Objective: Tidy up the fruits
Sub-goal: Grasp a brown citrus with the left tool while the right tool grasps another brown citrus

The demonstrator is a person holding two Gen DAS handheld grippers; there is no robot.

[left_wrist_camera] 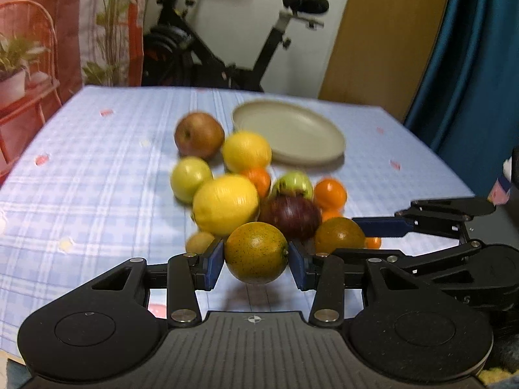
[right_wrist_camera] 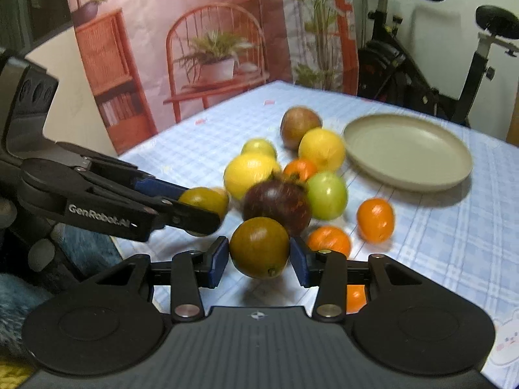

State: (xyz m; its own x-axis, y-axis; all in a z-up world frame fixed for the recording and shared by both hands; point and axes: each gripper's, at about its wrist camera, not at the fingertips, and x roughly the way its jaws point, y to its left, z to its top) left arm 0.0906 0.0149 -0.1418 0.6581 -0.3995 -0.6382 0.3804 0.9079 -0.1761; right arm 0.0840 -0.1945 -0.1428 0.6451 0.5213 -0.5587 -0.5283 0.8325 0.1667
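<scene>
From your left camera, your left gripper is squeezing a speckled green-orange fruit at the near edge of the fruit pile. The plate is sitting far behind.

From your right camera, your right gripper is squeezing a dark green-brown fruit at the near edge too.

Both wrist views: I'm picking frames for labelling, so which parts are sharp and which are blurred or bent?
Left wrist view: the held green-orange fruit and left gripper are sharp; the lemons and plate smear with motion blur. Right wrist view: the held dark green fruit is crisp, the plate's rim smeared; fisheye bends the table edges in both.
</scene>
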